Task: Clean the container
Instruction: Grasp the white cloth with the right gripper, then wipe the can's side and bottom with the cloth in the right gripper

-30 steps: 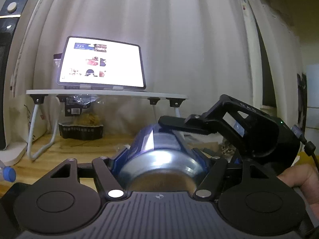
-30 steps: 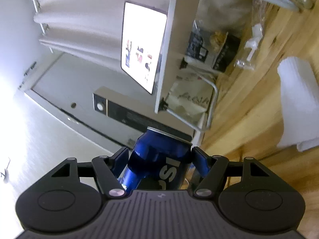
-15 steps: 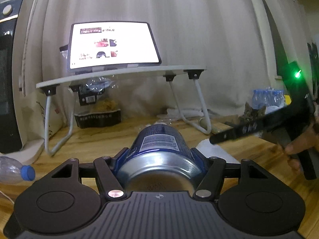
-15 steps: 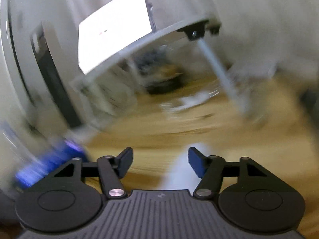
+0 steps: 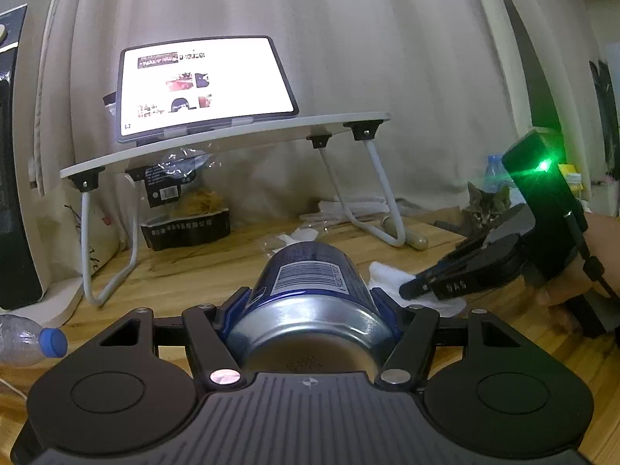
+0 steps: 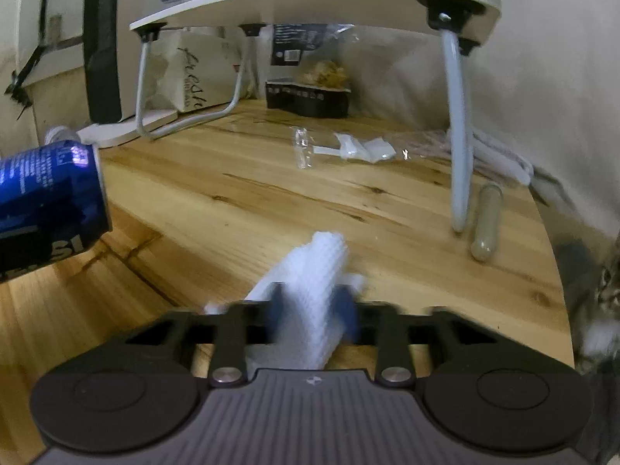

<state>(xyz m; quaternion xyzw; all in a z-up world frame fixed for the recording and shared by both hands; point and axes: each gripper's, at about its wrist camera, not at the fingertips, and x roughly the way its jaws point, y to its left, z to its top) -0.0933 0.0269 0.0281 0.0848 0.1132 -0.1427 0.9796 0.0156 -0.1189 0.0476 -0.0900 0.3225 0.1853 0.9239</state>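
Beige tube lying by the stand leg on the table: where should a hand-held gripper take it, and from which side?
Take the tube at mid-length, from above, fingers across its narrow width. It lies flat on the wooden table, long and slim, so the ends give little purchase. The stand leg sits close on its left; keep that finger thin or come slightly from the right.

Wooden table (image 6: 271,193), white cloth (image 6: 310,271), laptop stand (image 6: 457,178), plastic bottle (image 5: 27,339)

One blue can (image 5: 310,283), one white cloth (image 6: 310,290), one tablet (image 5: 205,85), one kitten (image 5: 486,209).
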